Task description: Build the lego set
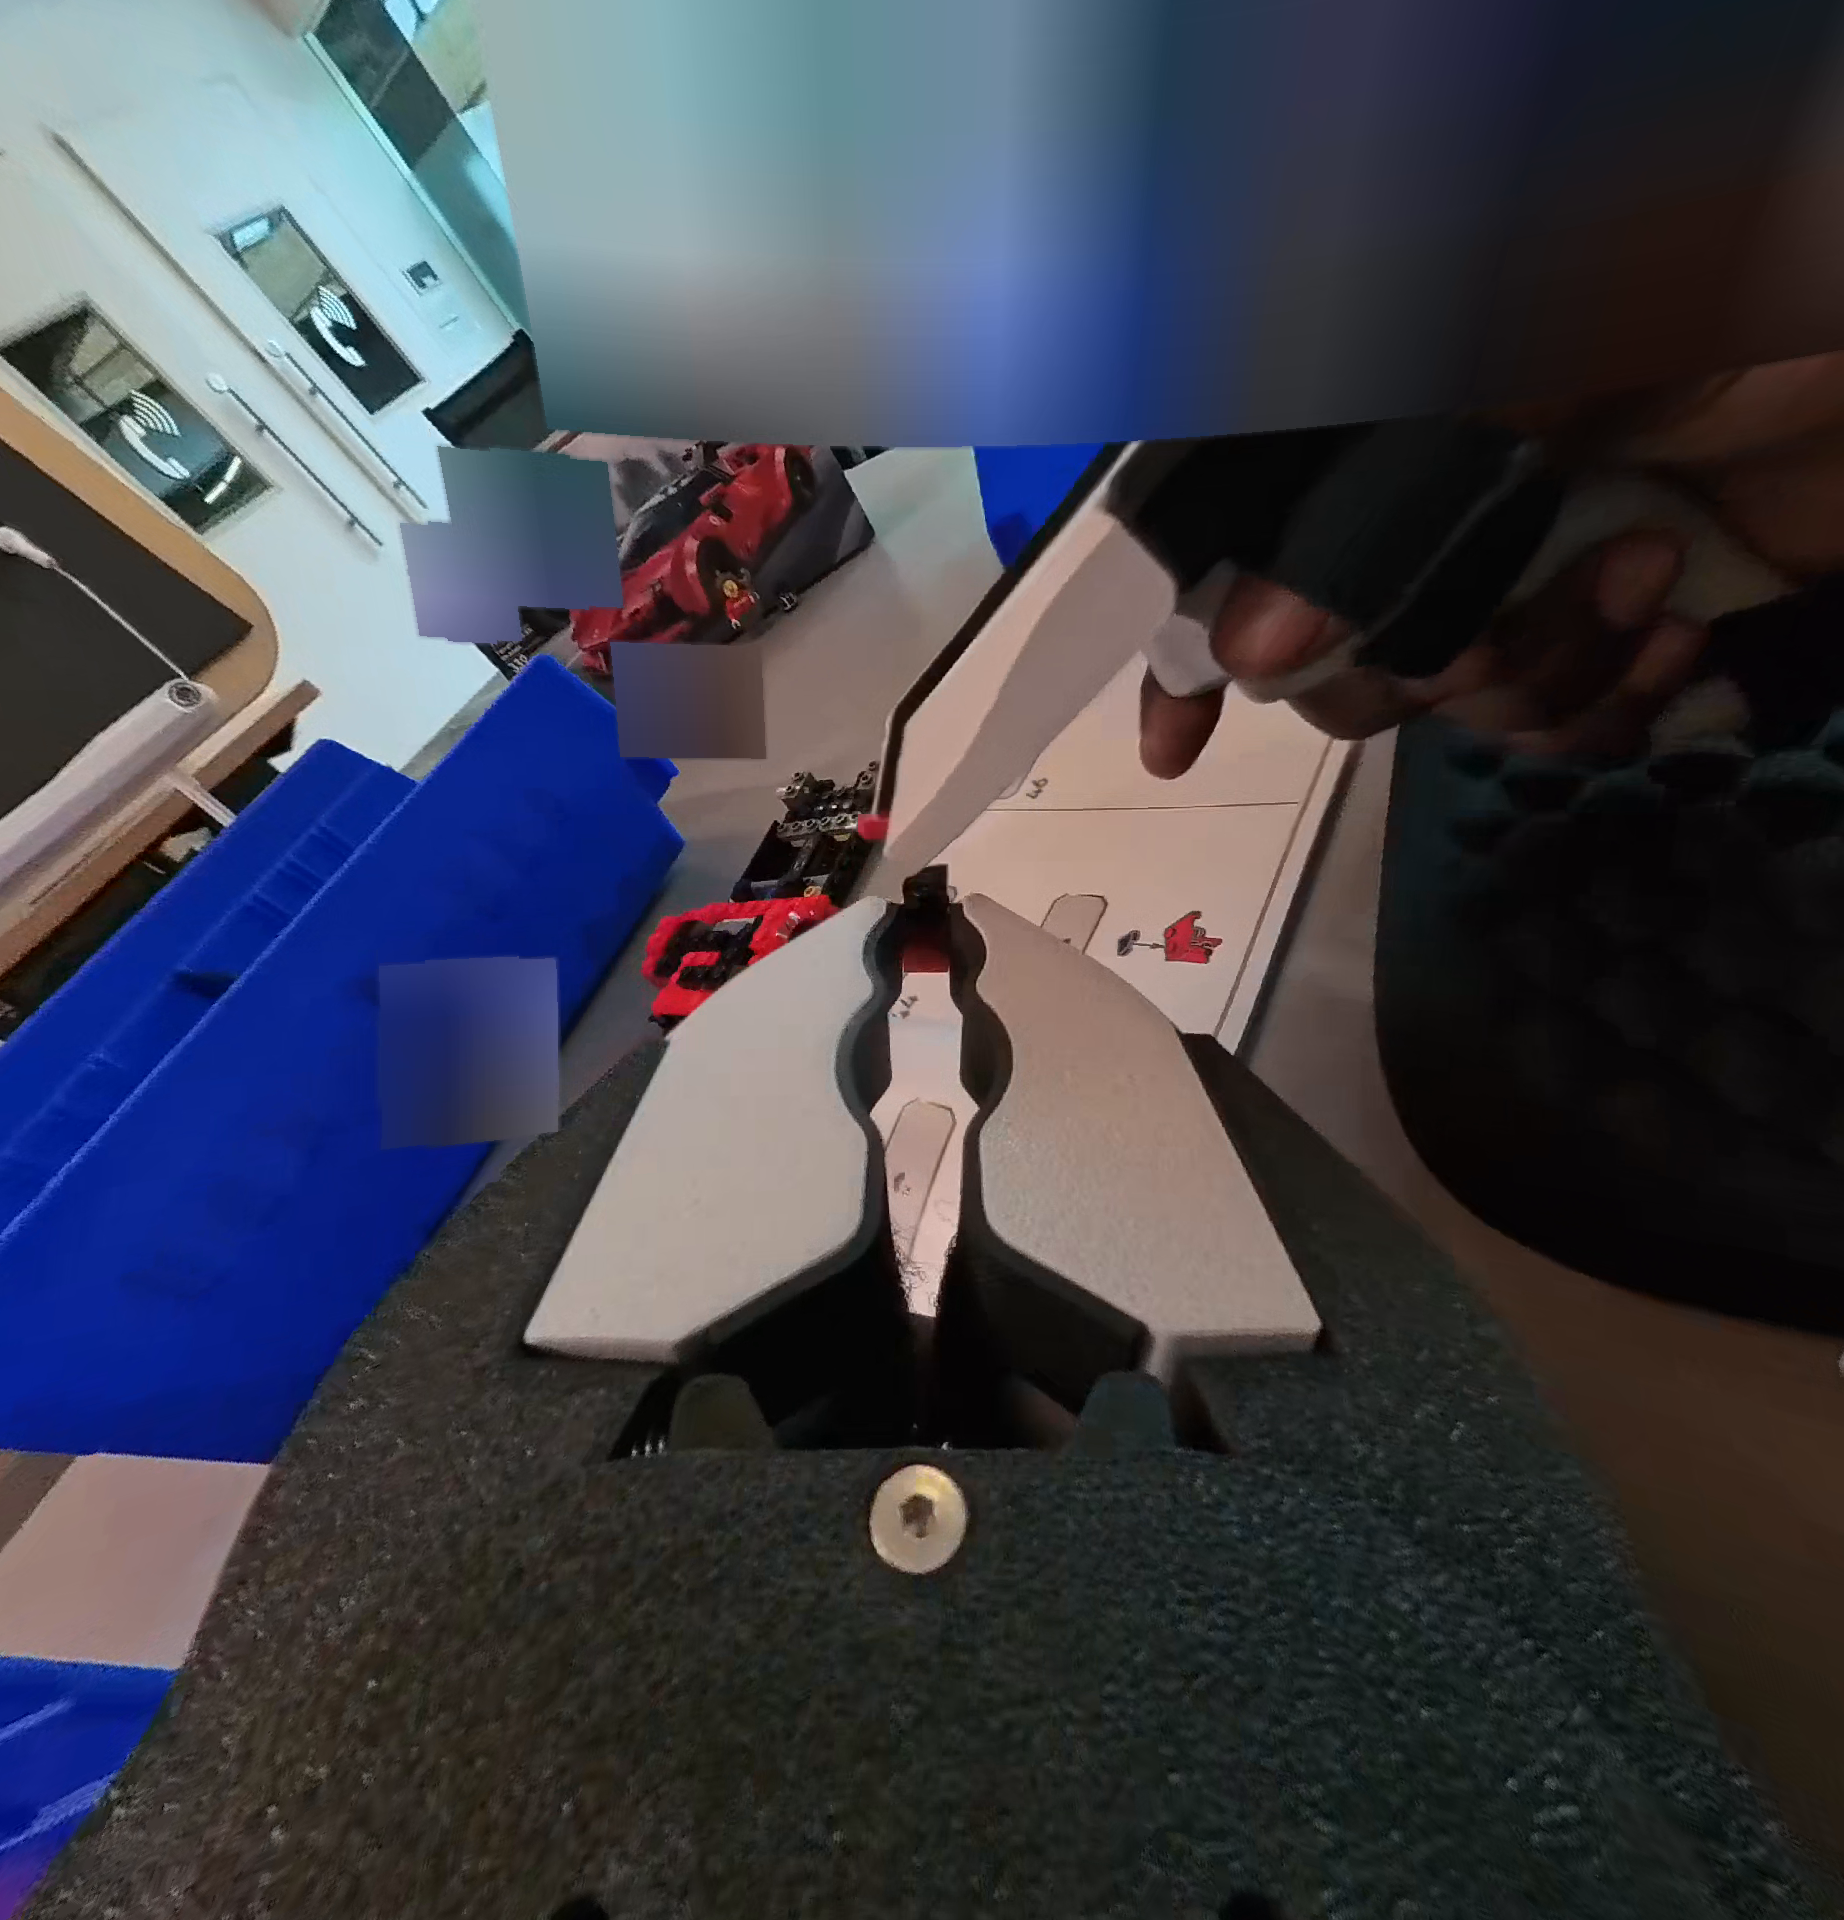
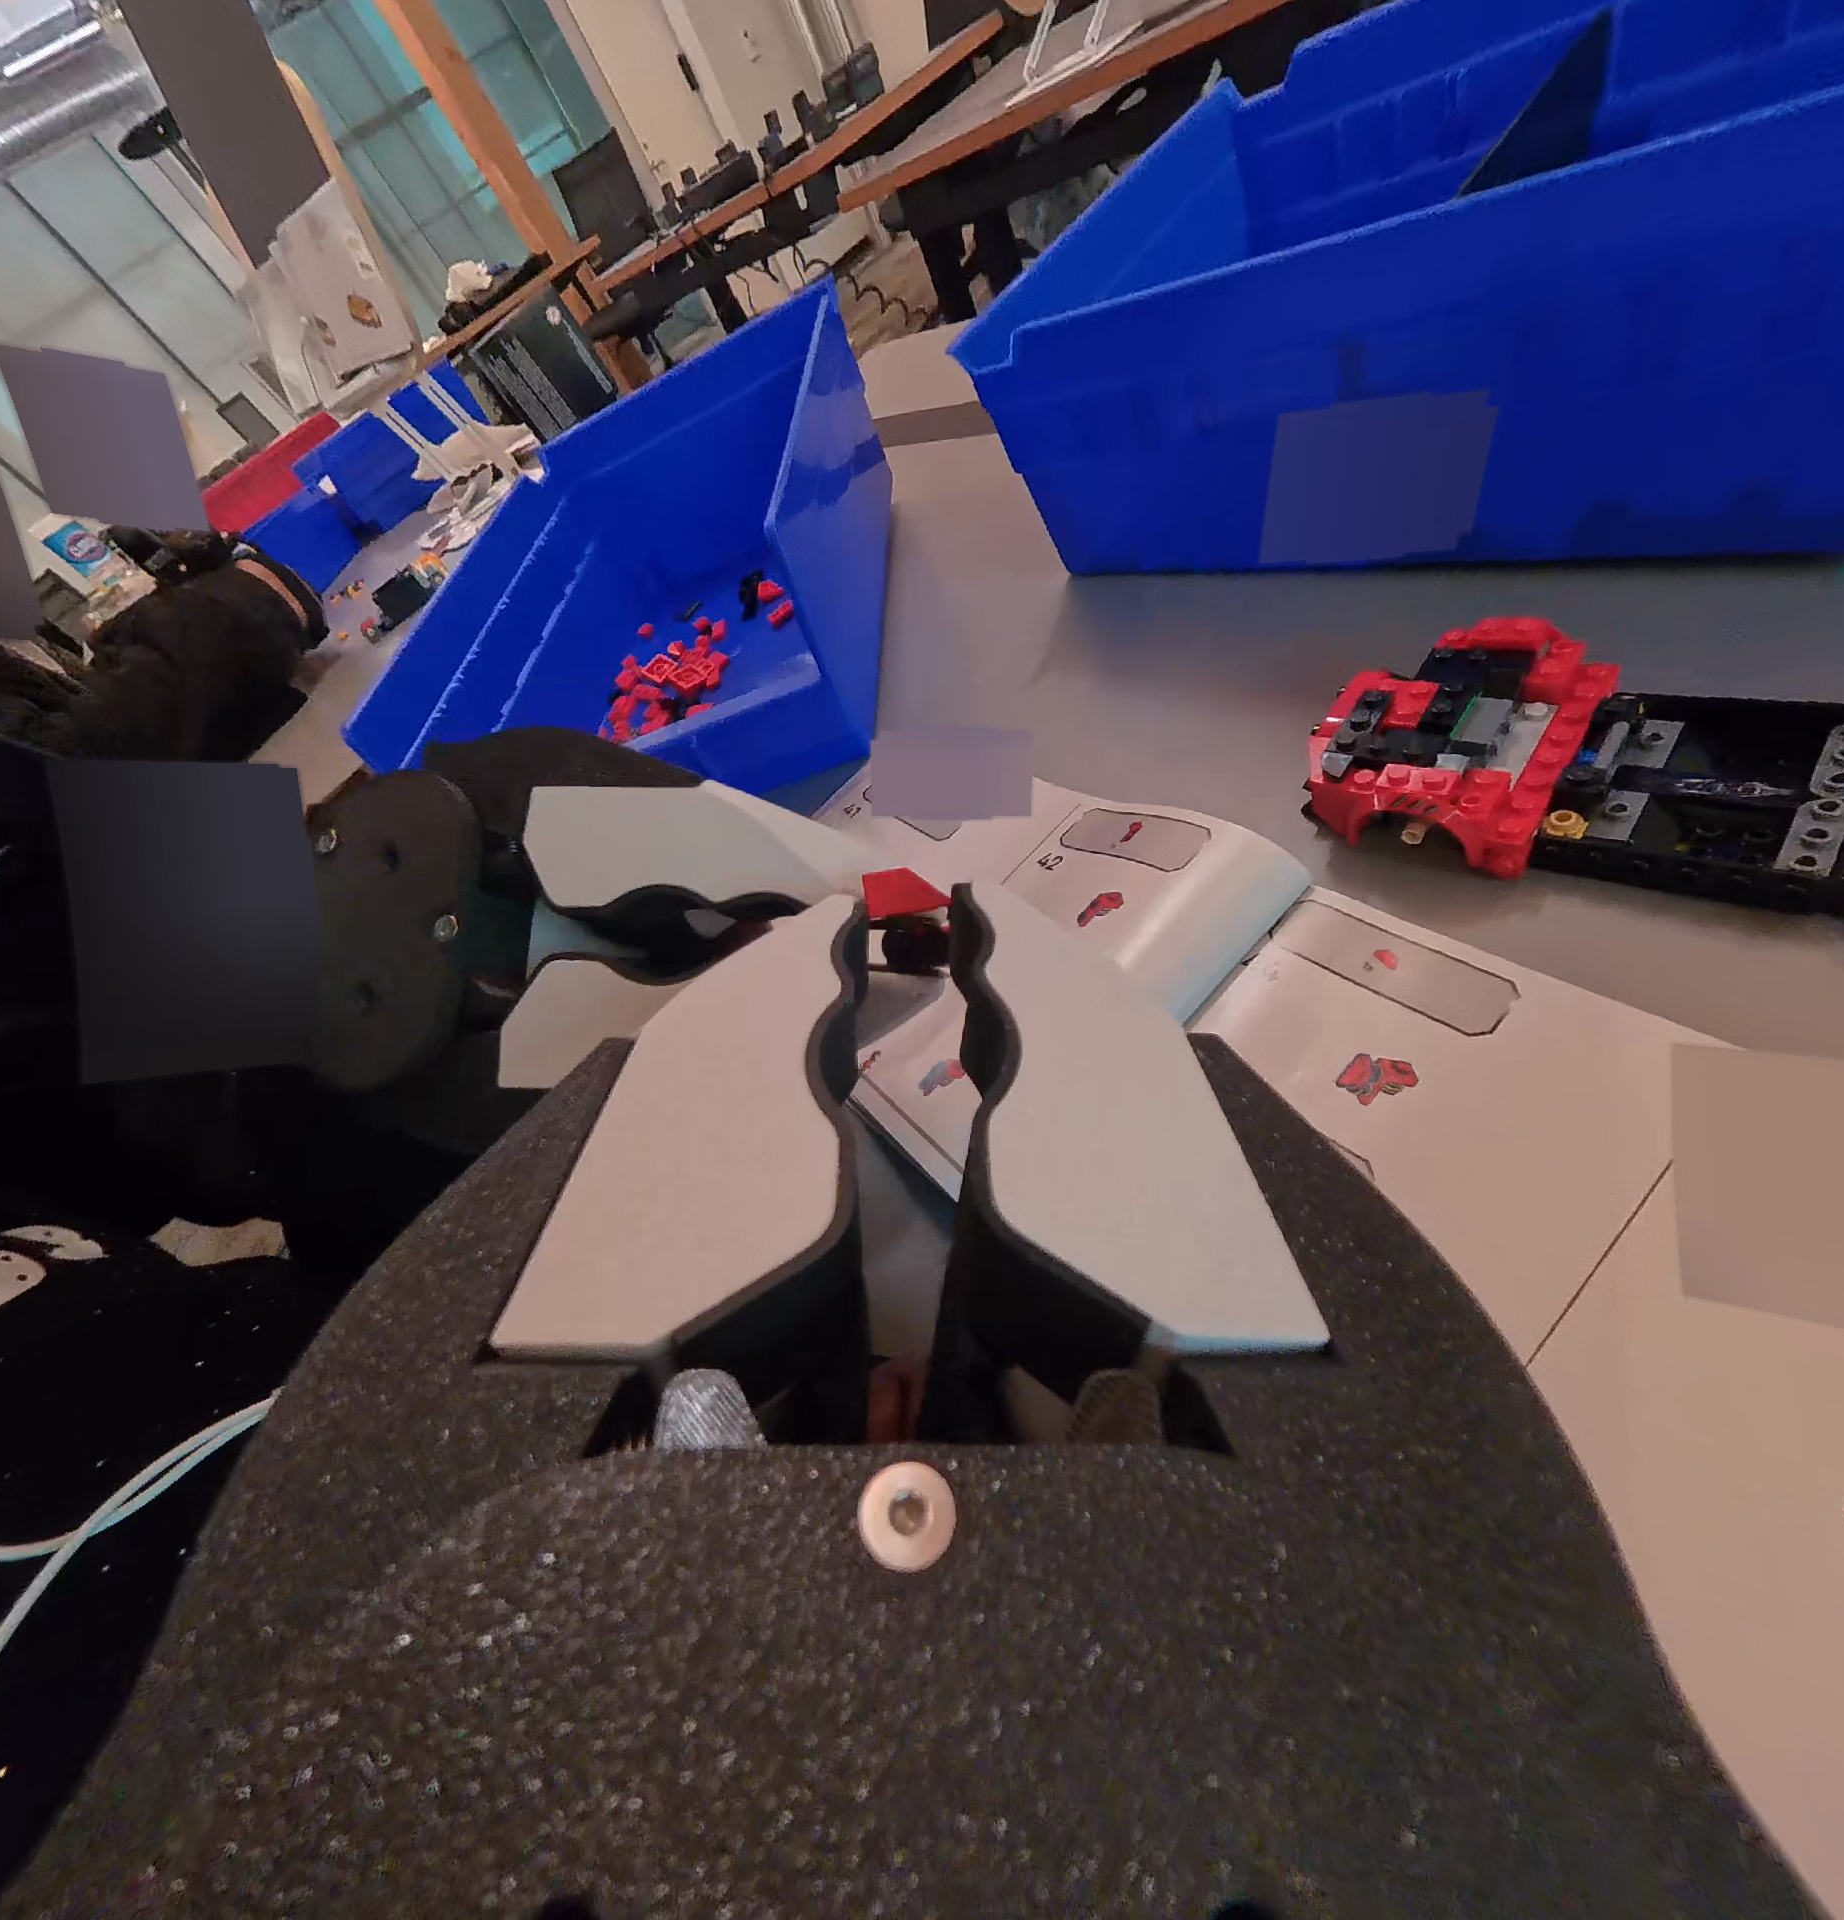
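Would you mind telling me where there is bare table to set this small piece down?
Bare grey table lies between the bin of red pieces, the large blue bin and the half-built car. Nearer, it is crowded: the open instruction booklet covers the table, and both grippers meet above it.

grey table (image 2: 1157,665), blue bins (image 2: 1469,343), booklet (image 2: 1417,1143), car (image 2: 1500,727)

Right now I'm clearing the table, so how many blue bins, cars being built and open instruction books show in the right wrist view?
Blue bins: 2
Partly built car: 1
Open instruction book: 1
Total: 4
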Demonstrator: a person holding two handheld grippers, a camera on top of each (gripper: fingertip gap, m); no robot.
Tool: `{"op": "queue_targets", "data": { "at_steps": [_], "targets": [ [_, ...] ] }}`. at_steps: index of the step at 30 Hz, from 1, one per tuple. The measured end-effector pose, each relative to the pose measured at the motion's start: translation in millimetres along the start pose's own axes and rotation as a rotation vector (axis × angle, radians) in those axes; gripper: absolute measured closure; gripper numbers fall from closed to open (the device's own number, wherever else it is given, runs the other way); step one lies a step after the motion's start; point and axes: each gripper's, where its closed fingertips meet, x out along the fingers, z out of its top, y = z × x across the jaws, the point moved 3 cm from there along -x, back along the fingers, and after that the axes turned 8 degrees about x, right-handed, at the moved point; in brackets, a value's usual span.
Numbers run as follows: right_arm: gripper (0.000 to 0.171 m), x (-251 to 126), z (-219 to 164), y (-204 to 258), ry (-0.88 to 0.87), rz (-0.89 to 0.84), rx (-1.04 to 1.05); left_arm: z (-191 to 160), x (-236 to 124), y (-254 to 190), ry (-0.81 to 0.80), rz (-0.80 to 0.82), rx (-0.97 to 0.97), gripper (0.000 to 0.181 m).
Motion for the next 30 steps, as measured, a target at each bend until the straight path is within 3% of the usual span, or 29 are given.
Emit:
{"op": "queue_targets", "data": {
  "at_steps": [10, 23, 30],
  "targets": [
    [0.157, 4.6, -0.6, 3.0, 0.131, -0.042, -0.022, -1.4, -1.5, 4.5, 0.015, 0.043, 0.012, 0.174],
    [0.153, 8.7, 2.6, 3.8, 0.176, -0.161, -0.123, -1.6, -3.0, 6.1, 0.013, 0.040, -0.020, 0.174],
    [0.157, 9.4, 1.1, 4.8, 0.168, -0.137, -0.096, -1.3, -2.9, 5.6, 0.003, 0.030, -0.040, 0.174]
  ]
}}
